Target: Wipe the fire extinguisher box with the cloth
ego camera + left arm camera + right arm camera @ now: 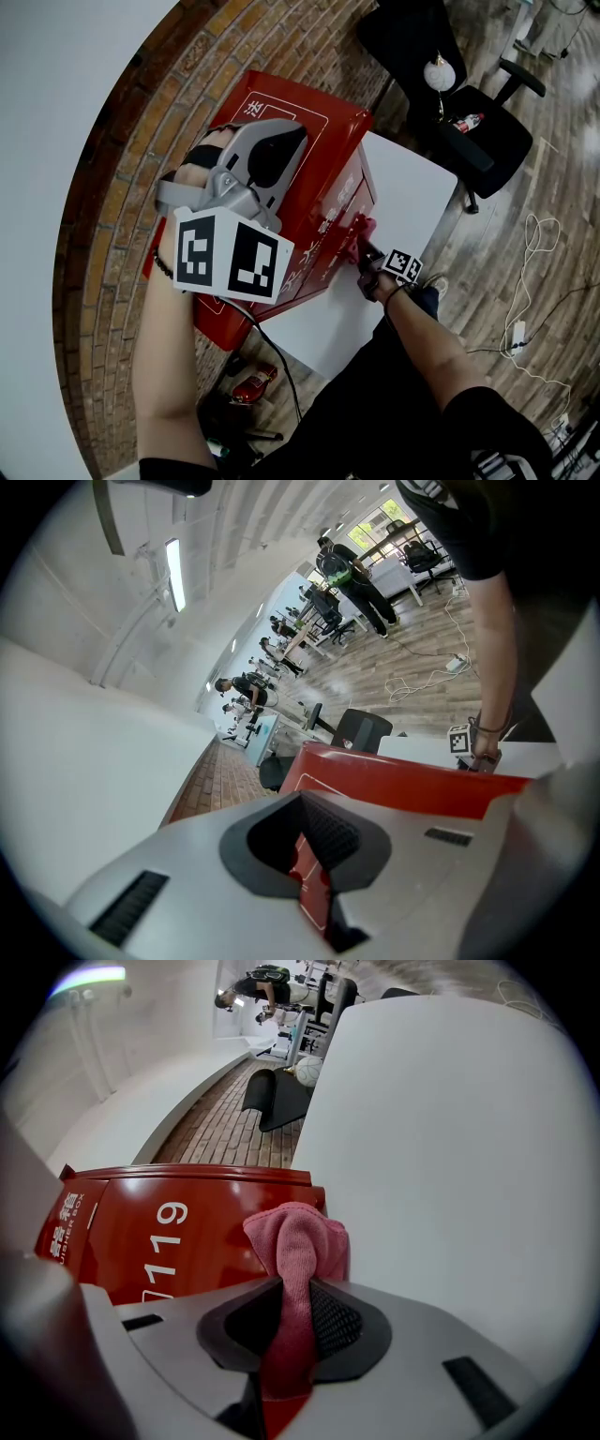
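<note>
Standing over the red box (339, 141), the person has the left gripper (278, 142) laid above its lid, jaws closed together with nothing between them; I cannot tell whether it presses on the lid or only hovers. The right gripper (367, 262) is clamped on the pink cloth (360, 231), which bunches up out of the jaws in the right gripper view. That wad sits at the box's front face, at the end next to the white table (417, 183), touching the red metal or just off it; I can't say which. The box stands on the brick floor (150, 141), hard beside the table. As for progress, I'd judge the wiping is under way and working along the front. The paint shines evenly and shows no streaks or dust line, so nothing marks what is already clean. To my eye the stretch bearing the white numerals and the lid are likely left to do.
</note>
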`<act>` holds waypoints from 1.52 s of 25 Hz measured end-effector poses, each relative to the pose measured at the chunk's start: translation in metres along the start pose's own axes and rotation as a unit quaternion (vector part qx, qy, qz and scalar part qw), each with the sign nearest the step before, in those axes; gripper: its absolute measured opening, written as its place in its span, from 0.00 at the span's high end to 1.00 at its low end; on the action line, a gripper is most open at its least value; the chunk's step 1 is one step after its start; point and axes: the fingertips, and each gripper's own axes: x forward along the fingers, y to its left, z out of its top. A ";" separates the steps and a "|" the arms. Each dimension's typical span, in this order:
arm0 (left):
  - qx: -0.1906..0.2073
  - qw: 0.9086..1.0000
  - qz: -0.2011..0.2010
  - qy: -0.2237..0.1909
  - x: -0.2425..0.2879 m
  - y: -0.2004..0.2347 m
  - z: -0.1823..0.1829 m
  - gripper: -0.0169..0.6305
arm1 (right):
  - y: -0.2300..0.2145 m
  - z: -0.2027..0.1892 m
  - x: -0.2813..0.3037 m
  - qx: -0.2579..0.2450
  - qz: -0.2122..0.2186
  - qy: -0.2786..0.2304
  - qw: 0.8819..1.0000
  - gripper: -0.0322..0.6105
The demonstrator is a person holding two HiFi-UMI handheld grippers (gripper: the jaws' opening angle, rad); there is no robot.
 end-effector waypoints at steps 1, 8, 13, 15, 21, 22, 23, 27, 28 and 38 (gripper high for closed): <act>0.000 1.000 0.000 0.000 0.000 0.000 0.000 0.93 | 0.001 0.000 0.000 -0.001 0.002 0.000 1.000 0.81; 0.000 1.000 0.000 0.000 0.000 0.000 -0.001 0.93 | 0.019 0.000 -0.005 0.000 0.026 -0.004 1.000 0.81; -0.001 1.000 -0.001 0.000 0.000 -0.001 -0.001 0.93 | 0.032 0.002 -0.008 -0.008 0.042 -0.004 0.999 0.81; -0.001 1.000 -0.001 0.000 0.000 -0.001 -0.001 0.93 | 0.040 0.002 -0.008 -0.008 0.056 -0.006 0.998 0.81; 0.001 1.000 -0.001 0.000 0.001 -0.001 -0.001 0.93 | 0.066 0.002 -0.015 -0.013 0.076 -0.007 0.997 0.81; 0.001 1.000 -0.001 0.000 0.001 -0.001 -0.002 0.93 | 0.070 0.003 -0.016 -0.015 0.079 -0.006 0.997 0.81; 0.002 1.000 -0.001 0.000 0.001 -0.001 -0.002 0.93 | 0.073 0.003 -0.017 -0.016 0.081 -0.005 0.997 0.81; 0.002 1.000 -0.001 0.000 0.000 0.000 -0.001 0.93 | 0.087 0.003 -0.020 -0.020 0.092 -0.004 0.996 0.81; 0.002 1.000 -0.001 0.000 0.000 0.000 -0.001 0.93 | 0.089 0.003 -0.021 -0.020 0.093 -0.003 0.995 0.81; 0.003 1.000 -0.001 0.000 0.000 -0.001 -0.001 0.93 | 0.108 0.005 -0.026 -0.025 0.104 -0.005 0.994 0.81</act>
